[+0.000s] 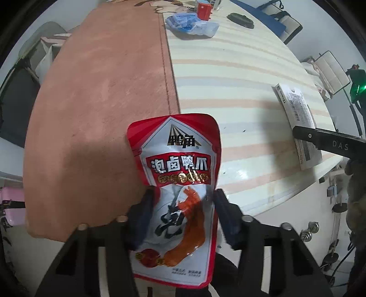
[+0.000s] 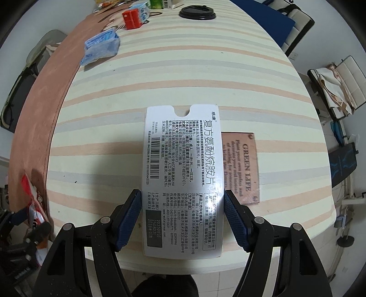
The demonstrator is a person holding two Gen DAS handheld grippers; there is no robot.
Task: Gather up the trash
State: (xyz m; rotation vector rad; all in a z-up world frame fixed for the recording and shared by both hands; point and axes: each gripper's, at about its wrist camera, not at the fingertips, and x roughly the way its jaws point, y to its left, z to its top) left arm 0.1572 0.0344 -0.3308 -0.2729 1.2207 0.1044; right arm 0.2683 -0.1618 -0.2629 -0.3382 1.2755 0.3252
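Observation:
My left gripper point(image 1: 181, 201) is shut on a red and white snack pouch point(image 1: 176, 160) and holds it upright over the near table edge. The pouch also shows at the far left of the right wrist view point(image 2: 34, 201). My right gripper point(image 2: 183, 205) is shut on a flat white medicine box point(image 2: 183, 160) with black print, which rests on the striped tablecloth point(image 2: 114, 114). The box also shows in the left wrist view point(image 1: 295, 114), with the right gripper's finger point(image 1: 320, 141) across it.
A blue plastic packet point(image 2: 100, 46), a red carton point(image 2: 131, 19) and a black lid point(image 2: 196, 12) lie at the table's far end. A pink "GREEN LIFE" card point(image 2: 242, 166) lies right of the box. A terracotta mat point(image 1: 103, 102) covers the left side. Chairs stand around.

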